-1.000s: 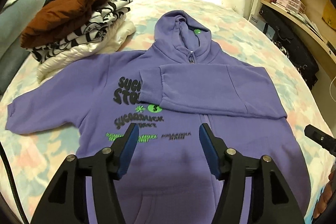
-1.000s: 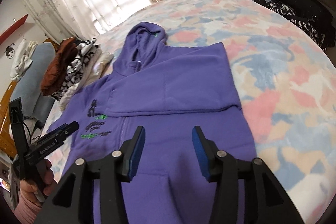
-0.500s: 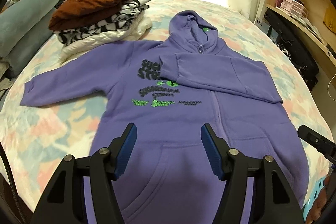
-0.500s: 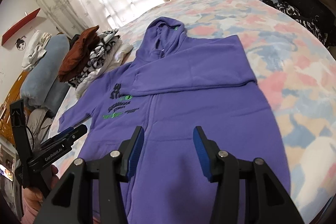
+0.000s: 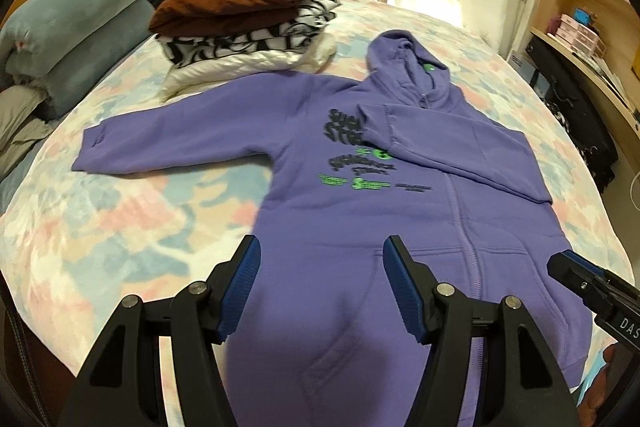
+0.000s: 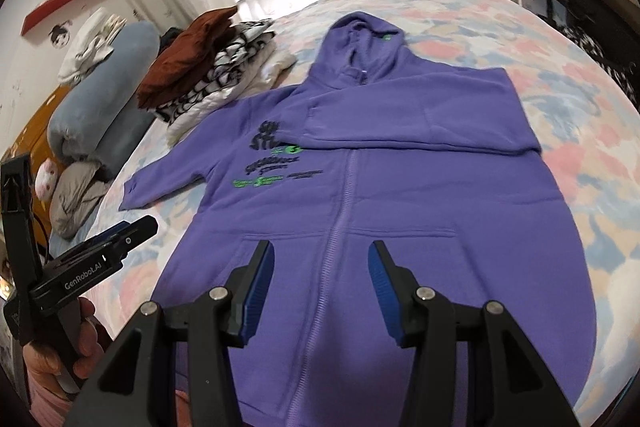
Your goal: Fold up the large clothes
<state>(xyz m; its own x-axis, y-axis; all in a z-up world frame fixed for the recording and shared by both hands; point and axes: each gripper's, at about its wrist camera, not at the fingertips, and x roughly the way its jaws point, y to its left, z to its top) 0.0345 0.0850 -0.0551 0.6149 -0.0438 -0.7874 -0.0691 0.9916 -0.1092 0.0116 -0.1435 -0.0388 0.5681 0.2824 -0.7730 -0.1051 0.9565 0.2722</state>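
A purple zip hoodie (image 5: 360,219) lies flat, front up, on the bed; it also shows in the right wrist view (image 6: 380,195). Its right sleeve (image 5: 452,147) is folded across the chest. Its left sleeve (image 5: 180,139) lies spread out to the left. My left gripper (image 5: 320,267) is open and empty, held above the hoodie's lower left front. My right gripper (image 6: 320,275) is open and empty, held above the hem near the zip. The left gripper also shows at the left edge of the right wrist view (image 6: 100,251).
A stack of folded clothes (image 5: 244,23) with a brown garment on top sits at the bed's far left. Rolled blue-grey bedding (image 5: 68,43) lies left of it. A floral bedsheet (image 5: 120,219) covers the bed. Shelves and a dark bag (image 5: 576,107) stand at the right.
Both grippers have drawn back toward the hoodie's hem and the left one has swung left, so the whole hoodie and its spread left sleeve now show. Both stayed open.
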